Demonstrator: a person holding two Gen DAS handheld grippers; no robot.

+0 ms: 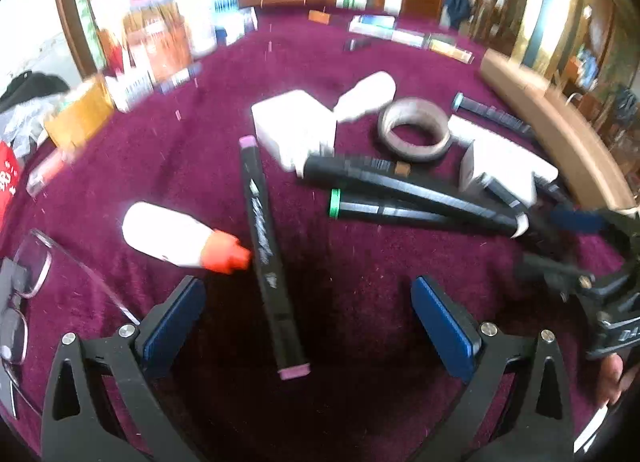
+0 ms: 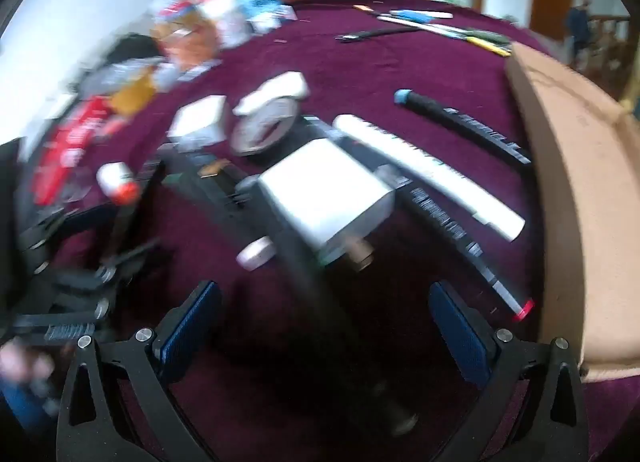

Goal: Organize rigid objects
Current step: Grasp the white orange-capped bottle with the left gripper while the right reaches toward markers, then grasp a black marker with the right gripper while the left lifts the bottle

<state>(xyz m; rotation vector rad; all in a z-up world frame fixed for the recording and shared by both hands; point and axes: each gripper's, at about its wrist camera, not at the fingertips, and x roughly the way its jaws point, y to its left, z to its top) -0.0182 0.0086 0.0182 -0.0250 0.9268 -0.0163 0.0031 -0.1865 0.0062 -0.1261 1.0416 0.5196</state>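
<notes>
Two hand-held grippers hang over a table (image 1: 360,62) covered in maroon cloth. The left gripper (image 1: 308,326) stands spread wide and empty, a black marker with pink end caps (image 1: 266,246) lying on the cloth between its blue pads but untouched. Just left of that marker rests a white bottle with an orange cap (image 1: 180,238), its tip touching the barrel. The right gripper (image 2: 324,334) is likewise released, holding nothing; a dark marker (image 2: 312,294), blurred, seems to run between its pads. Beyond lie a green-capped marker (image 1: 392,212), a white block (image 2: 328,194), a roll of tape (image 1: 414,130) and a blue-capped marker (image 2: 460,122). A cardboard box (image 2: 592,182) flanks the right edge.
</notes>
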